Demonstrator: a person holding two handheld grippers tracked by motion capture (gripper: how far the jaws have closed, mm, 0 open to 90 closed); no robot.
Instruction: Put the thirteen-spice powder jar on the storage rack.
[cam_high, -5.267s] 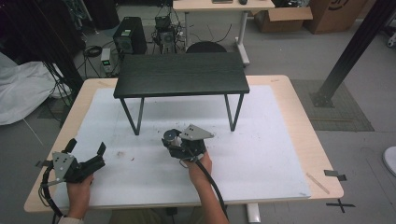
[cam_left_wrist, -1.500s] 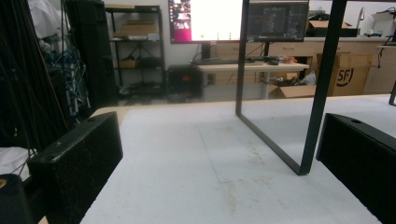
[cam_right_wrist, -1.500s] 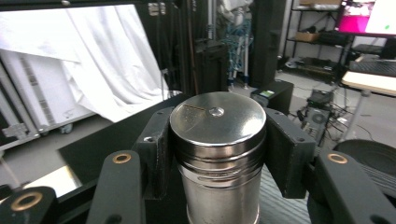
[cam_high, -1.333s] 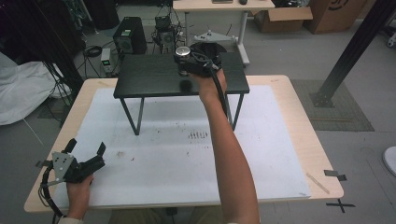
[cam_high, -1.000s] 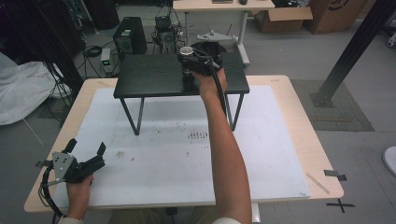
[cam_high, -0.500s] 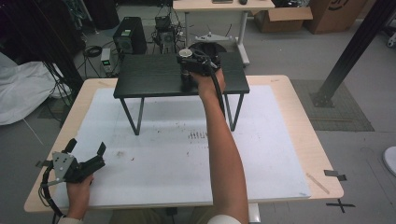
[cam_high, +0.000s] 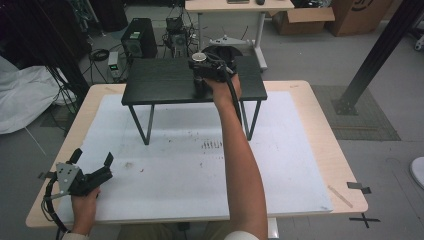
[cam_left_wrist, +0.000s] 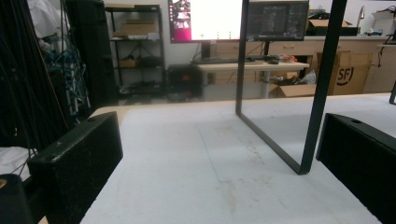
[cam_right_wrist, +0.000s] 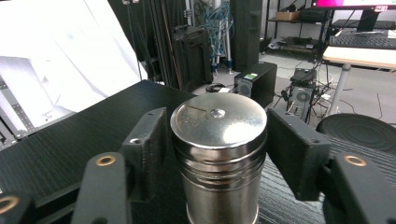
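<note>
High view: right tool (cam_high: 200, 67) reached out to 12 o'clock over the black shelf (cam_high: 160, 82), a small raised stand on the white-topped table (cam_high: 175, 175). Metal canister (cam_high: 200, 58) sits upright on the shelf top toward its far edge, right of centre; from above just the round lid is visible, body hidden behind the tool and hand.

Right gripper view: canister (cam_right_wrist: 218, 158) stands between the two jaws, which flank it at 9 and 3 o'clock. Slim gaps visible on both sides at lid level, so the jaws look spread around it, not pressing. Contact lower down can't be made out; canister base is cut off by the bottom edge. Lid is flat and shiny with a small centre rivet. Shelf surface (cam_right_wrist: 84, 140) is dark woodgrain.

Left tool (cam_high: 92, 167) rests low at 7 o'clock on the table near the front-left corner, well apart from the shelf, jaws parted wide with nothing between. Hand (cam_high: 84, 205) behind it is partly cut off by the frame bottom. Left gripper view: both jaws at the frame edges, bare white table (cam_left_wrist: 196, 186) between, one thin black shelf leg (cam_left_wrist: 322, 84) ahead, top out of frame. Background monitor blown out, unreadable.
</note>
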